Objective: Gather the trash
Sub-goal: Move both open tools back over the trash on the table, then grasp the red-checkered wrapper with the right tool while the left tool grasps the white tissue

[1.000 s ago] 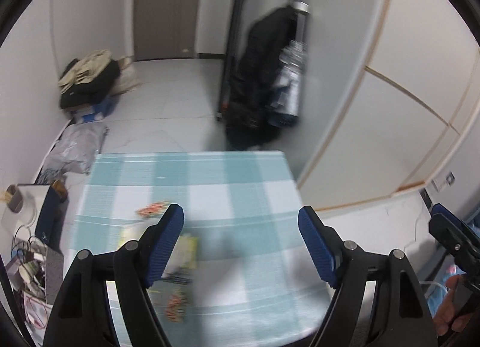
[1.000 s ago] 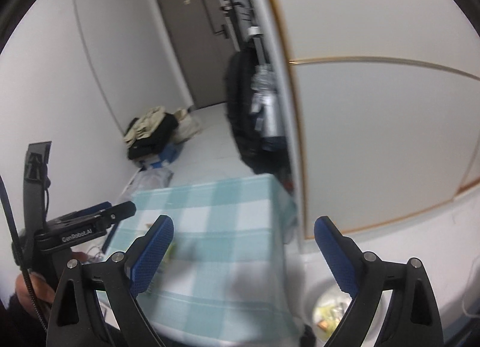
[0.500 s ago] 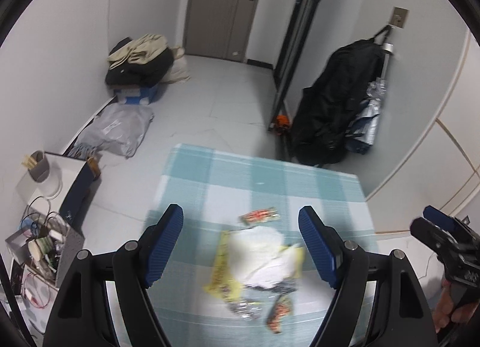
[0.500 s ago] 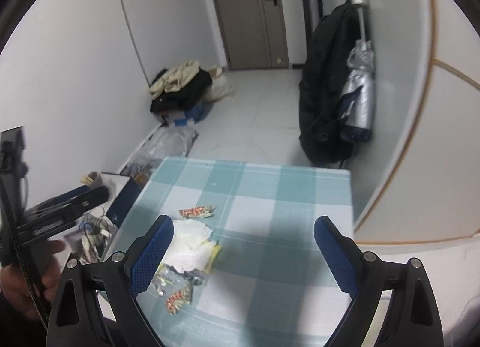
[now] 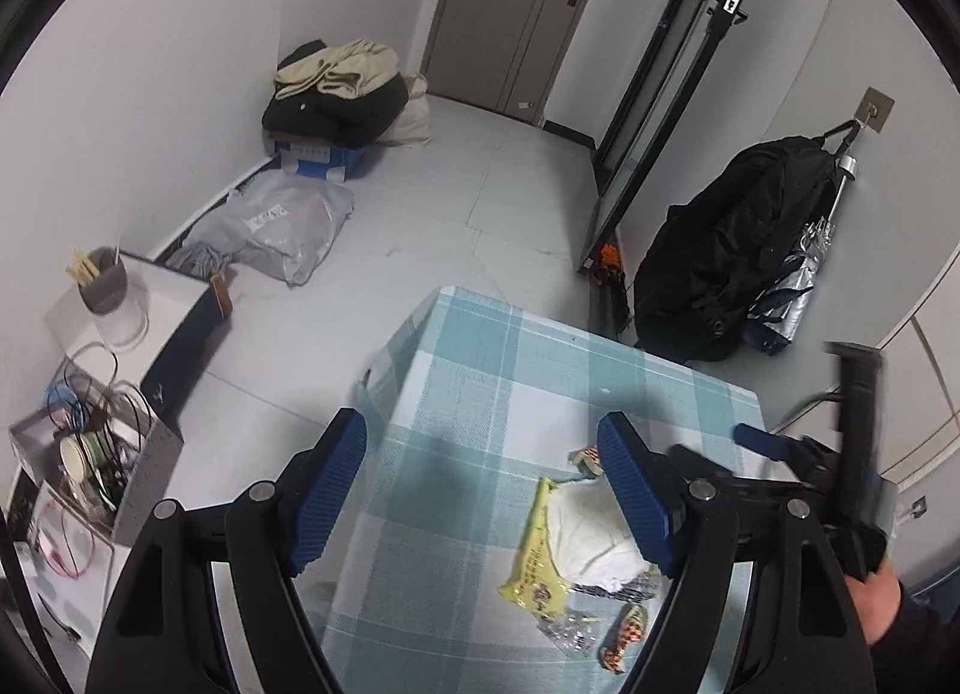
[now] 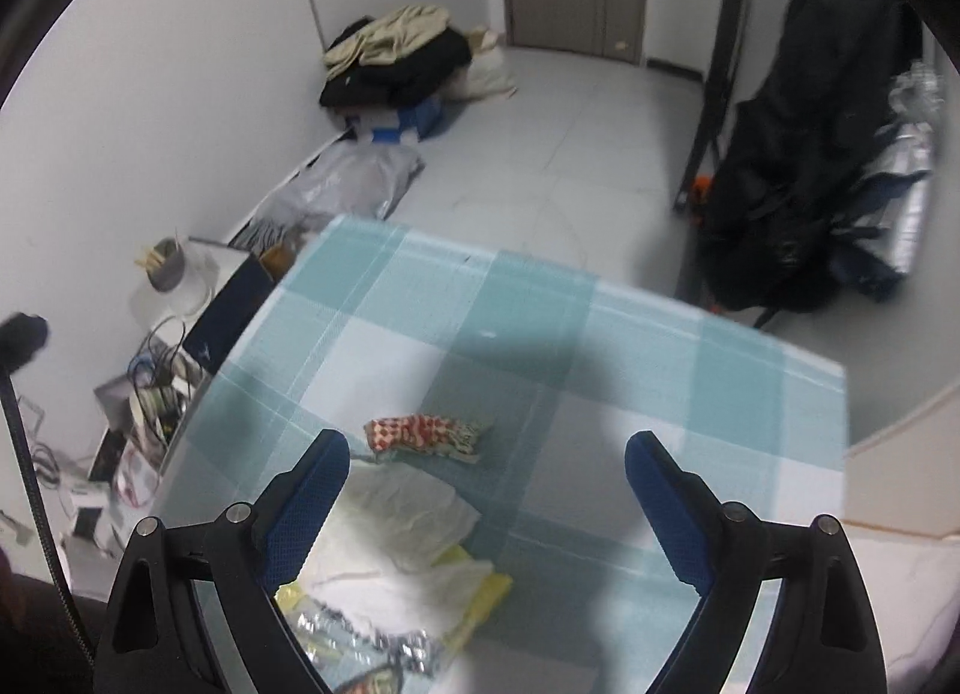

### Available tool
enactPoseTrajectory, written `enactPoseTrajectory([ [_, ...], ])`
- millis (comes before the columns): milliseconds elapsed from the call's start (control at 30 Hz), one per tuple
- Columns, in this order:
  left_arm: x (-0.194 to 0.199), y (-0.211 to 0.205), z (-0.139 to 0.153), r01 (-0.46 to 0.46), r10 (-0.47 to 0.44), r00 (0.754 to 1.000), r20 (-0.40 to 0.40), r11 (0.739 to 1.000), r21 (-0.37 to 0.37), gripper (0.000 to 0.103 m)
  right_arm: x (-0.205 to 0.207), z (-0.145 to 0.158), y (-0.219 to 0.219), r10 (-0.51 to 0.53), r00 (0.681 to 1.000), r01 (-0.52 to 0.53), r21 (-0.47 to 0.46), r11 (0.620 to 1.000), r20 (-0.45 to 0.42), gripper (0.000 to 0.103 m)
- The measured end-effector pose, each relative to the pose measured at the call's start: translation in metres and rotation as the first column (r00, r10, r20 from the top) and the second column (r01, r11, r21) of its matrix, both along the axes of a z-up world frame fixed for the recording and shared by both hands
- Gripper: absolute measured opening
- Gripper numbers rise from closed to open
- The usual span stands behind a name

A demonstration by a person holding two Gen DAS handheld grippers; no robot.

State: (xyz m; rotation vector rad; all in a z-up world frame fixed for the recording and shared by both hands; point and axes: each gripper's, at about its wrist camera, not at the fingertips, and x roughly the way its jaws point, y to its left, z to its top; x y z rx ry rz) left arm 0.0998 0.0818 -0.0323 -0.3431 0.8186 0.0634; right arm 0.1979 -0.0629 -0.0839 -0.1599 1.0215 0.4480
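A pile of trash lies on the teal checked tablecloth point(image 5: 480, 370): a white crumpled tissue point(image 5: 591, 538), a yellow wrapper point(image 5: 534, 568), a clear foil wrapper point(image 5: 570, 628) and small red-and-white wrappers point(image 5: 621, 637). In the right wrist view the tissue point(image 6: 402, 520), the yellow wrapper point(image 6: 480, 598) and a red-and-white wrapper point(image 6: 420, 433) lie on the cloth point(image 6: 660, 346). My left gripper point(image 5: 480, 490) is open and empty, above the table left of the pile. My right gripper point(image 6: 486, 508) is open and empty, above the pile; it also shows in the left wrist view point(image 5: 780, 448).
A low white stand point(image 5: 150, 298) with a cup and a box of cables point(image 5: 90, 442) stands left of the table. A grey bag point(image 5: 276, 226) and piled clothes point(image 5: 336, 88) lie on the floor. A black backpack point(image 5: 732, 250) hangs on the right wall.
Both grippers have swung left and tipped down toward the table. The trash pile now sits lower and closer in both views. Both stay open.
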Motion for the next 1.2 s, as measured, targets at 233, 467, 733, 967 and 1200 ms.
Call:
enactPoseTrajectory([
  [233,0.009,0.007,-0.015,-0.012,0.010,0.998,-0.062,1.000,-0.027,0.077,0.020,-0.030,0.024,0.029,0.997,-0.031,-0.028,0.999,-0.068,0.082],
  [467,0.013,0.006,-0.021,-0.010,0.007,0.995,-0.095,0.999,-0.031,0.077,0.027,-0.042,0.029,0.057,0.992,-0.061,-0.030,0.998,-0.108,0.057],
  [733,0.021,-0.003,-0.027,0.005,-0.005,0.992,-0.126,1.000,-0.001,0.077,0.026,-0.045,0.033,0.114,0.989,-0.118,-0.040,0.992,-0.095,0.033],
  [967,0.021,-0.003,-0.029,-0.001,0.003,0.990,-0.140,1.000,0.015,0.077,0.024,-0.045,0.034,0.139,0.987,-0.144,-0.047,0.989,-0.086,0.028],
  [1200,0.023,-0.005,-0.032,0.002,0.001,0.989,-0.145,1.000,0.023,0.077,0.025,-0.043,0.028,0.140,0.986,-0.143,-0.034,0.989,-0.089,0.015],
])
